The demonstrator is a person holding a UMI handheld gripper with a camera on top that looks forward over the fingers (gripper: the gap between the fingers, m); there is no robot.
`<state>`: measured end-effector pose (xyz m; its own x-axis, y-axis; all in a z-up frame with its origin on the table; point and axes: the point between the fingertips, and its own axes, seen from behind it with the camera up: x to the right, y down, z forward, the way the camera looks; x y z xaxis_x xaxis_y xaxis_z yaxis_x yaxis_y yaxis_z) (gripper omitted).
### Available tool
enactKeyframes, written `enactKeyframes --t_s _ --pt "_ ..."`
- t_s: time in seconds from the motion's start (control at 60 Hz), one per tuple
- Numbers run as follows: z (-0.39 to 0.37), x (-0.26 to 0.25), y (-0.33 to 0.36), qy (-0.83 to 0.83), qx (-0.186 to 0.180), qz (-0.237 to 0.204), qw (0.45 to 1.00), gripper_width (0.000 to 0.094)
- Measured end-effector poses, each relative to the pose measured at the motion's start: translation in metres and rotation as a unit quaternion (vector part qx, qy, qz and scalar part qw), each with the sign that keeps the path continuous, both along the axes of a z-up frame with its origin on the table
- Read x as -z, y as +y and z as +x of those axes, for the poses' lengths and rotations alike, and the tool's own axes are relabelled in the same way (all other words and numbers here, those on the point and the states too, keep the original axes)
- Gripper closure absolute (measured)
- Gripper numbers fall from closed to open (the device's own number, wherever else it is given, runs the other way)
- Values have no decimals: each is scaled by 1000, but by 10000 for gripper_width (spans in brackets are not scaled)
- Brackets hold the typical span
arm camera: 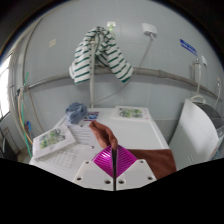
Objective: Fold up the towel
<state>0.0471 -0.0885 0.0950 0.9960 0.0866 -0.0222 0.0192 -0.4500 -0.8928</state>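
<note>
A reddish-brown towel (150,160) lies on the white table (150,132), just to the right of my fingers. One edge of it rises in a thin fold (101,132) that runs down into the gap between my pads. My gripper (114,151) is shut on that fold, and the magenta pads meet at their tips over the cloth. The part of the towel under and behind the fingers is hidden.
A green-and-white striped cloth (100,55) hangs on a stand at the back. Printed sheets (52,140) lie at the left of the table, another sheet (130,113) lies at the far side, and a small blue object (75,110) sits between them. A white cabinet (196,130) stands at the right.
</note>
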Motion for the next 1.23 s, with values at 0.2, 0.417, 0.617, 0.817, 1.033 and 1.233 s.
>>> enactKeyframes --t_s 0.2,0.417,0.617,0.817,1.033,1.233 --pt "130 42 -18 -41 90 -48 994 917" --pt "161 79 -20 -67 112 -57 990 894" --pt "181 26 -41 -119 167 -7 979 280" --pt "167 -17 -104 -96 198 10 975 166" --pt "116 -21 -184 -36 192 -12 981 168" --pt "111 -13 -215 14 185 -27 982 169"
